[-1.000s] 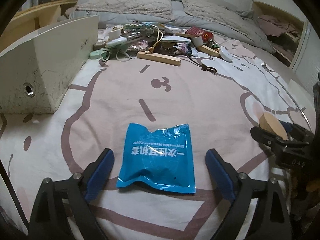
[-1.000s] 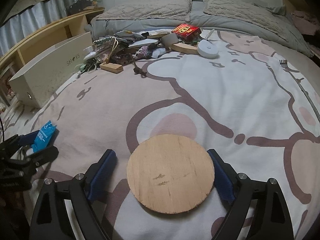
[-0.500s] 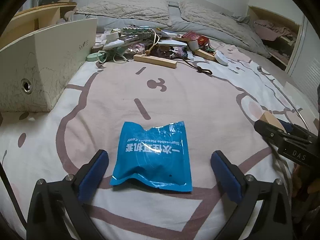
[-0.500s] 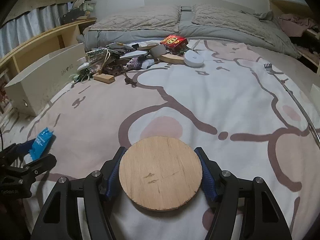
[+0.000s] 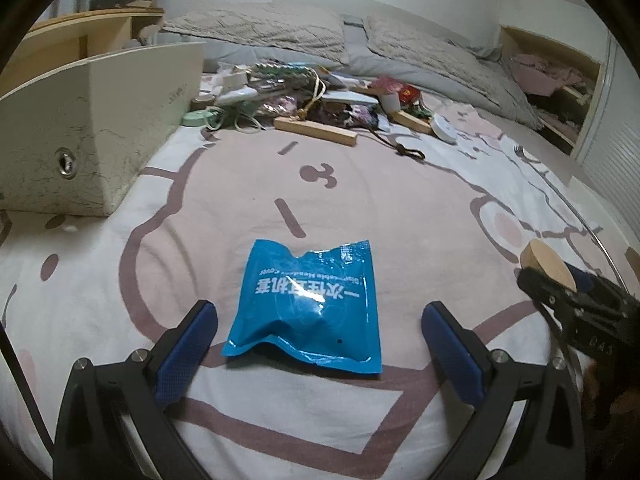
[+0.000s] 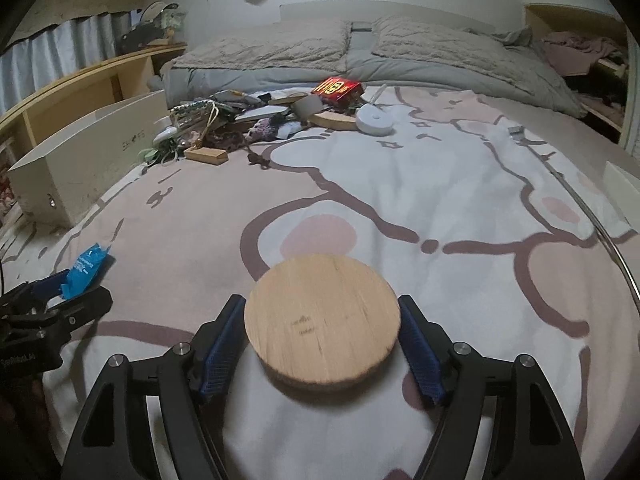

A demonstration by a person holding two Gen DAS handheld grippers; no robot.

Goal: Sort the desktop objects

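1. Left wrist view: vs 1 s ago the left gripper (image 5: 318, 330) has its blue fingers (image 5: 188, 346) set wider apart; they stand open either side of the blue packet (image 5: 310, 306), not touching it. Packet is flat foil, crinkled, white print upside-down, lying on the bed sheet (image 5: 400, 208) w/ pink cartoon outline. Right gripper (image 5: 560, 284) shows at the right edge w/ the wooden disc (image 5: 546, 266) edge-on between its fingers.
2. Same view, containers: cream shoe box (image 5: 92, 128) stands at left on the bed, metal eyelet on its end; inside not visible. Behind it, a clutter pile (image 5: 316, 100) w/ a wood block (image 5: 316, 130) and a white round puck (image 5: 444, 130); gray pillows further back.
3. Right wrist view: vs 1 s ago the right gripper (image 6: 322, 338) fingers (image 6: 222, 344) have closed in; both pads now press the rim of the wooden disc (image 6: 322, 324), gripping it. Disc is round, light grain, small dark marks near centre, slightly blurred; can't tell if it's off the sheet.
4. Same view: left gripper (image 6: 60, 300) at far left w/ blue packet (image 6: 86, 268) between its fingers. Shoe box (image 6: 84, 160) at left, contents hidden. Red box (image 6: 338, 88) at the rear of the pile.
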